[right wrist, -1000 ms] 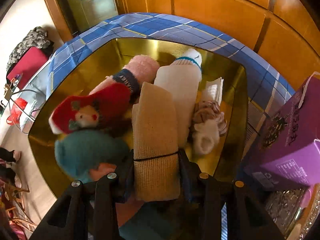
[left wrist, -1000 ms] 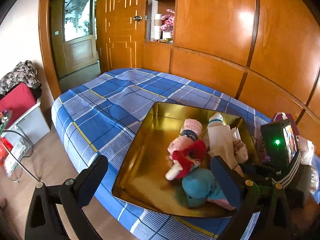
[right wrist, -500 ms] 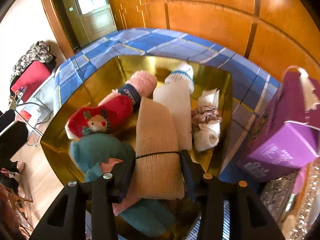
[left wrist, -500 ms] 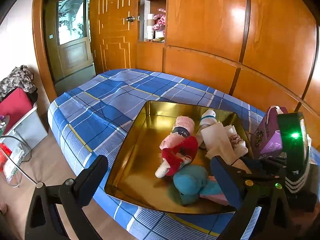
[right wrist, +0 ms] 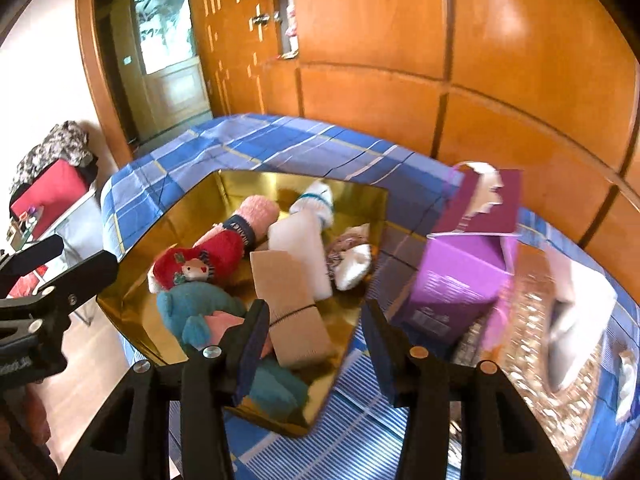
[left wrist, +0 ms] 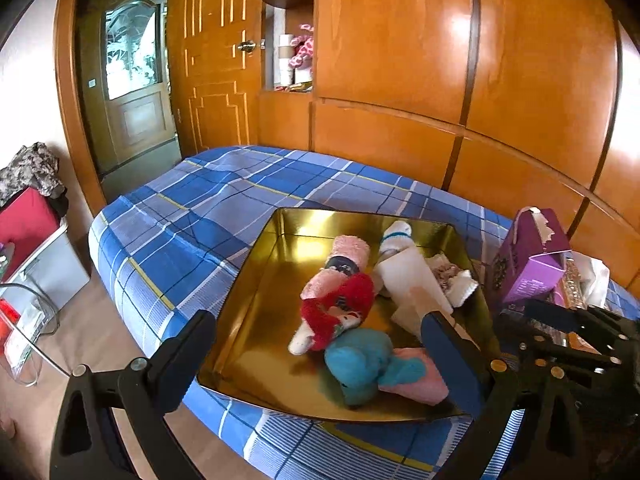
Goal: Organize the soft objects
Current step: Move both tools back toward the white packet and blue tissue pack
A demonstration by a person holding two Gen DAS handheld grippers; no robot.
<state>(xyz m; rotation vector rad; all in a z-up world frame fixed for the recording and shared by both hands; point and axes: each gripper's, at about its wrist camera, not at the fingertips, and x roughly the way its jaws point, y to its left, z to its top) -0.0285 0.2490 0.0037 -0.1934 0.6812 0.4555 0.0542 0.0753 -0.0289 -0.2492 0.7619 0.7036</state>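
A gold tray [left wrist: 256, 300] [right wrist: 224, 192] sits on the blue plaid bed. In it lie a red sock [right wrist: 200, 260], a pink sock [left wrist: 348, 248], a teal sock [left wrist: 356, 360], a white sock [right wrist: 304, 232] and a tan rolled cloth [right wrist: 288, 292]. My right gripper [right wrist: 315, 320] hovers above the tray's near edge. Its jaws stand apart, clear of the tan roll below them, and hold nothing. My left gripper [left wrist: 316, 318] is wide open over the tray's near side with nothing in it.
A purple box [right wrist: 460, 280] [left wrist: 528, 264] stands on the bed just right of the tray, with patterned fabric and white cloth beyond it. Wooden wardrobe panels back the bed. The floor and a red case lie to the left.
My right gripper let go of the tan roll, opened, and rose back away from the tray. The roll stays in the tray. The left gripper has hardly moved.
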